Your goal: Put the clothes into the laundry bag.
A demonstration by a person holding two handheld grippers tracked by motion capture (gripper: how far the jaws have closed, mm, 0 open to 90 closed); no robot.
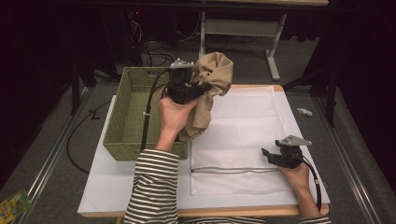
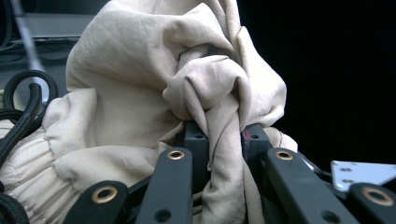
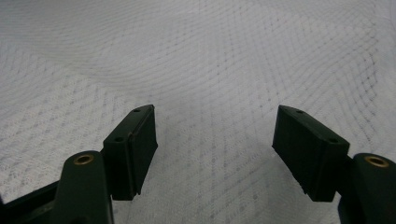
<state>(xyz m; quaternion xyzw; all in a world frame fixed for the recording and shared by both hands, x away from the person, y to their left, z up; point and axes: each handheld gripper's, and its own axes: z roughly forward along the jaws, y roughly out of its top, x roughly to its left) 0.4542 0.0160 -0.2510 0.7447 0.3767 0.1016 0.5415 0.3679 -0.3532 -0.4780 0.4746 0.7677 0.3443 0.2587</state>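
High view | our left gripper clamps crumpled beige cloth garment | white mesh laundry bag at 5 o'clock | right gripper open, empty, nearer bag

A woven basket stands at the left of the white table, its rim level and its long side running away from the near edge. Beyond the far edge stands a white metal frame on grey carpet, with cables nearby. A small white object and a yellow-green packet lie on the floor.
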